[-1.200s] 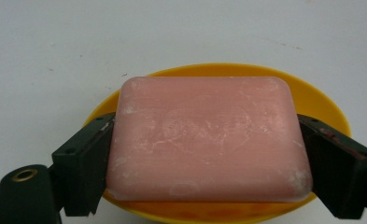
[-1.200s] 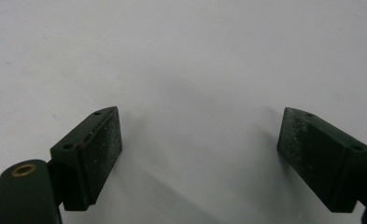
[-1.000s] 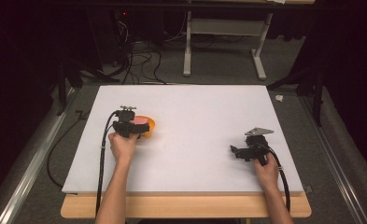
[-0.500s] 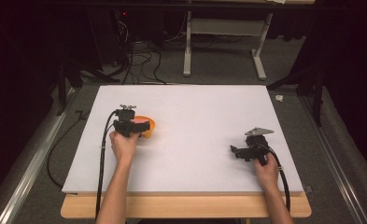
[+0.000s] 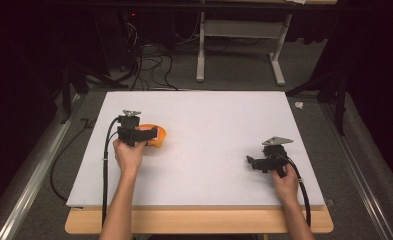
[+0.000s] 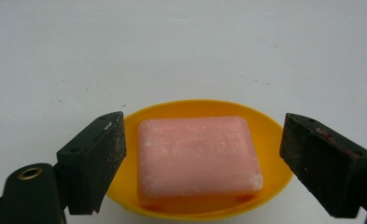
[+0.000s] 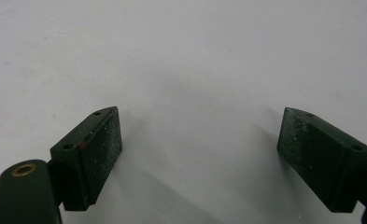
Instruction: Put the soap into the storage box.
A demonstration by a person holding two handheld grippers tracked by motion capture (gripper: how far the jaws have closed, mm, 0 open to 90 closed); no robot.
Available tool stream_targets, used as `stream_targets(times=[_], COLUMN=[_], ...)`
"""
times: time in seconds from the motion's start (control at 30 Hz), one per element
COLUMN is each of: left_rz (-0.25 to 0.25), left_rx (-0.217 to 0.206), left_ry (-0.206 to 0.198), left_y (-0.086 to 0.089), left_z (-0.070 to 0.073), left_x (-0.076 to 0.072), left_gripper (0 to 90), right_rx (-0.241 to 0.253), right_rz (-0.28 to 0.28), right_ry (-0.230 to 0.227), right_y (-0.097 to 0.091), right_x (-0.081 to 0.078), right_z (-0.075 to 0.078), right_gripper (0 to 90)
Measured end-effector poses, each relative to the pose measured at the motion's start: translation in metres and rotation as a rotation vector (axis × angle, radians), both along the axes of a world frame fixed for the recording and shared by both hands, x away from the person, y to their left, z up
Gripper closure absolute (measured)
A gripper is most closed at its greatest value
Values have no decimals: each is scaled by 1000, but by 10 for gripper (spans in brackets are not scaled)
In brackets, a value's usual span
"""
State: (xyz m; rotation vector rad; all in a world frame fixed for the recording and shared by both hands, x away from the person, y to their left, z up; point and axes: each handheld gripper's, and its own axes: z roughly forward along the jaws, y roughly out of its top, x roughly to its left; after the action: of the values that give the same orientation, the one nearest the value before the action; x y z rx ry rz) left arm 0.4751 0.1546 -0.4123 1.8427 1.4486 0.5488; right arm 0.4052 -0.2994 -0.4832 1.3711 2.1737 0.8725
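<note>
Between the left gripper's [image 6: 202, 158] spread jaws sits one pink soap bar [image 6: 197, 157], lying flat in one yellow-orange dish [image 6: 270, 135]. The jaws have just been parting slightly; the pads stand clear of the bar on both sides, holding nothing. Beyond the dish, bare white table [image 6: 181, 46] runs unobstructed. On the high view the right gripper [image 5: 256, 162] rests well apart from the dish [image 5: 159, 136], near the board's front edge; its jaws stand wide and empty over open surface.
</note>
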Motion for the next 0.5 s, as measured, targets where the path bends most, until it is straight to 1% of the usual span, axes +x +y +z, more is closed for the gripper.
stream_targets(times=[0.3,0.5], left_rz=[-53,-69], left_rx=[-10,-13], left_ry=[-32,-49], left_y=[-1,-1], left_z=[11,18], left_x=[-12,-20], left_gripper=[155,156], right_rx=[0,0], right_rz=[0,-2], right_ry=[0,1], right_y=[0,0], right_x=[0,0], right_z=[0,0], right_gripper=[146,146])
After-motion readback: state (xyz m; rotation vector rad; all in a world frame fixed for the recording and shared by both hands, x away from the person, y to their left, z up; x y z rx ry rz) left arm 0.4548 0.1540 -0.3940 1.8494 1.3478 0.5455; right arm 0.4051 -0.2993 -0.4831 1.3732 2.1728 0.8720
